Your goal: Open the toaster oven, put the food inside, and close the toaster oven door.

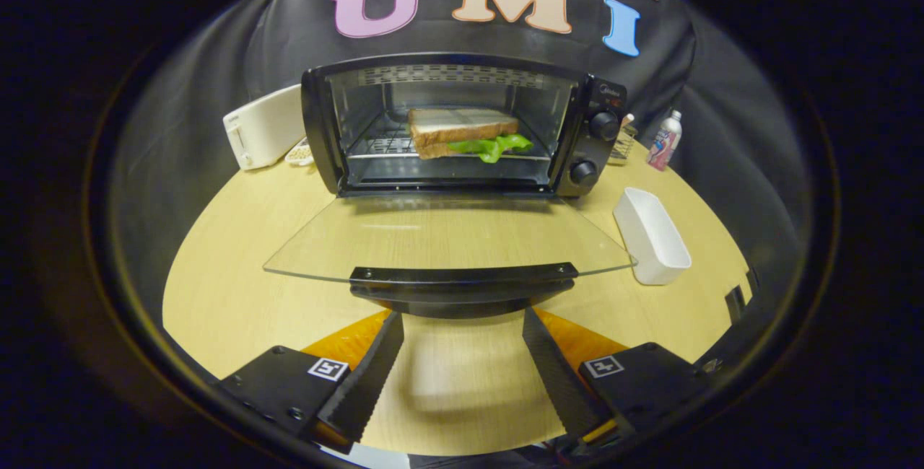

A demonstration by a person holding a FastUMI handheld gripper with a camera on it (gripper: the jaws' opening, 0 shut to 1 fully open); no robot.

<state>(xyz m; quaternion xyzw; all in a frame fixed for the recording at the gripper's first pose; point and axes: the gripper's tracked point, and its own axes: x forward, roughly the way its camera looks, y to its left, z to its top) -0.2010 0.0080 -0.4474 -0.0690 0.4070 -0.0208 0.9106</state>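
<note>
A black toaster oven [462, 126] stands at the back of the wooden table [238, 252]. Its glass door [447, 238] lies folded down flat toward me, with the black door handle [462, 281] at its near edge. Inside, on the wire rack [382, 146], sits a sandwich [462, 131] of white bread with green lettuce hanging out at the right. My gripper [462, 343] is open, its fingers spread just below and in front of the door handle, touching nothing.
A white rectangular tray [652, 236] lies on the table right of the door. A white toaster [263, 128] stands left of the oven. A small bottle [665, 140] and a wire basket [622, 144] sit at the back right.
</note>
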